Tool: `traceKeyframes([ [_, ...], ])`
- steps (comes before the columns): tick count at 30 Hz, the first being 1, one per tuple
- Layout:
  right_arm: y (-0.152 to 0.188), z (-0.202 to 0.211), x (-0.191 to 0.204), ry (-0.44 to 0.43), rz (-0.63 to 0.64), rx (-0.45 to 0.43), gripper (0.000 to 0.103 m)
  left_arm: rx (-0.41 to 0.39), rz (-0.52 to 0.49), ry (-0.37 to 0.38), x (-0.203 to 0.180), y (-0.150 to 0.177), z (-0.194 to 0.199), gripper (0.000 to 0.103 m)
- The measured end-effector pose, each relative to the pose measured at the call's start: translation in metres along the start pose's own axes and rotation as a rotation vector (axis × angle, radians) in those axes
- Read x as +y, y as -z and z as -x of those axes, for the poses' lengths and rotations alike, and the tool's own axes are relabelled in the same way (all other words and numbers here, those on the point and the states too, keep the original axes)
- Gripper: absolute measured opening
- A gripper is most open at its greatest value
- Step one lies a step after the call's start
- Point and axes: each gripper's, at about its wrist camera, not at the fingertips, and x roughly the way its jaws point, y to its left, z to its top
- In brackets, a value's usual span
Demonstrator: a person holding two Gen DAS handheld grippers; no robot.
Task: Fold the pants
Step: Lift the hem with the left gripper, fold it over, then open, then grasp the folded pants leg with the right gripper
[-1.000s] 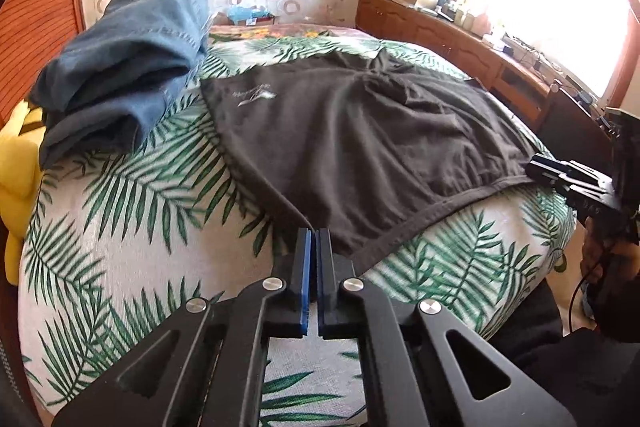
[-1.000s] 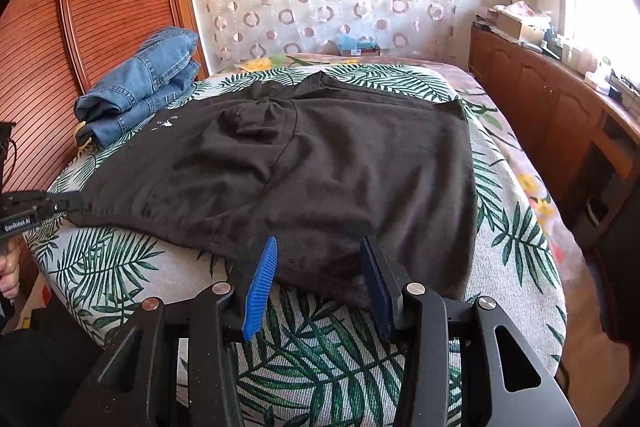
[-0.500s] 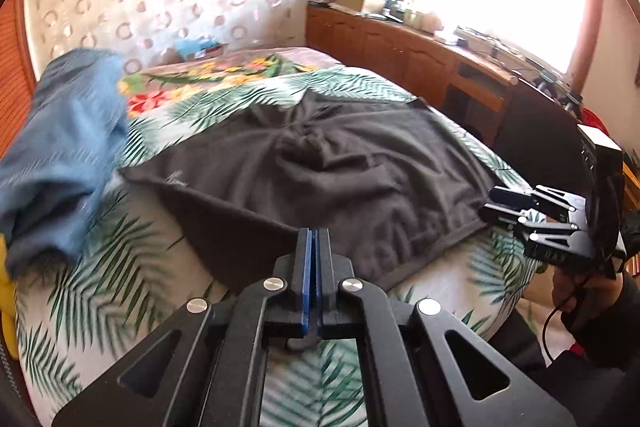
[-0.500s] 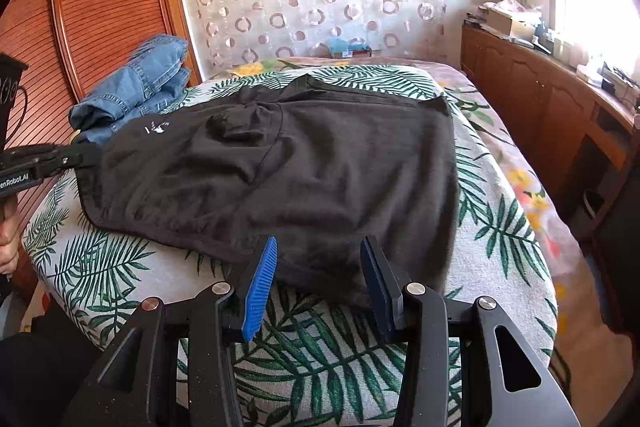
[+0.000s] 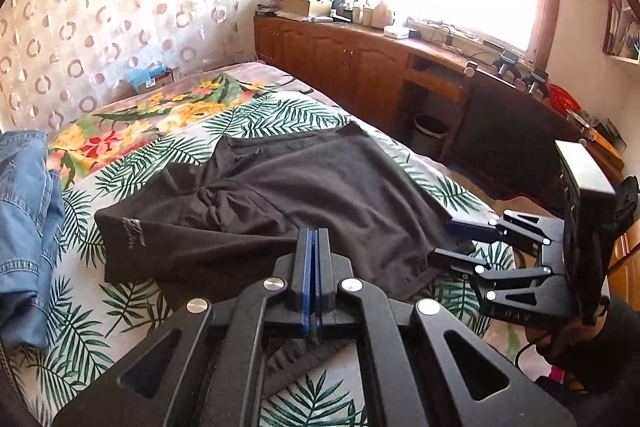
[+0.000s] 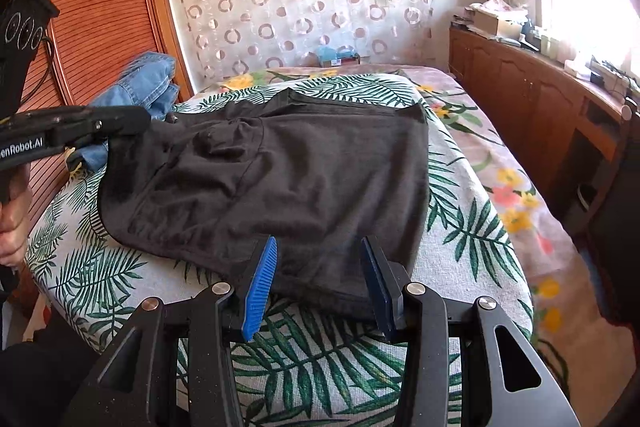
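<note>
Black pants [image 5: 280,211] lie on the leaf-print bed, also in the right wrist view [image 6: 288,179]. My left gripper [image 5: 314,247] is shut on the pants' near left edge and holds it lifted and drawn over the rest of the cloth; in the right wrist view it [image 6: 136,121] sits at the pants' left side. My right gripper [image 6: 316,275] is open and empty, its blue pads either side of the pants' near right hem; in the left wrist view it [image 5: 452,239] is at that corner.
Folded blue jeans [image 5: 24,227] lie at the bed's left side [image 6: 148,87]. A wooden cabinet run [image 5: 360,67] with clutter stands along the window side. A slatted wooden wardrobe [image 6: 100,27] is on the left. A small bin [image 5: 430,131] stands by the cabinets.
My left gripper has lifted the pants' left edge and carried it to the right, over the cloth. The right gripper has stayed open at the near hem.
</note>
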Motion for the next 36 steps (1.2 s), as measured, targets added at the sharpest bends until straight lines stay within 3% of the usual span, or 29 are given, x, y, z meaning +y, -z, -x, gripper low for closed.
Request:
traceKeyframes([
  [9,0.0,-0.004,0.003,-0.003,0.006,0.002,0.045,-0.009,0.023,-0.039,0.009,0.003,0.008,0.002],
  [11,-0.001,-0.004,0.004,-0.01,0.014,0.003,0.045,-0.015,0.036,-0.056,0.015,0.005,0.012,0.008],
  [14,-0.005,-0.006,0.007,-0.023,0.027,-0.001,0.045,-0.008,0.042,-0.082,0.021,0.011,0.014,0.023],
  [16,-0.008,-0.008,0.01,-0.032,0.034,-0.002,0.045,0.0,0.052,-0.111,0.028,0.017,0.013,0.042],
  [20,-0.01,-0.012,0.02,-0.068,0.059,0.0,0.045,0.017,0.087,-0.14,0.044,0.033,0.012,0.06],
  [22,-0.011,-0.015,0.027,-0.089,0.079,0.004,0.045,0.014,0.102,-0.151,0.051,0.04,0.013,0.082],
  [31,-0.017,-0.036,0.049,-0.186,0.136,0.042,0.044,0.039,0.169,-0.176,0.071,0.074,0.017,0.082],
  [36,-0.021,-0.047,0.058,-0.212,0.149,0.063,0.031,0.053,0.184,-0.177,0.074,0.087,0.018,0.082],
])
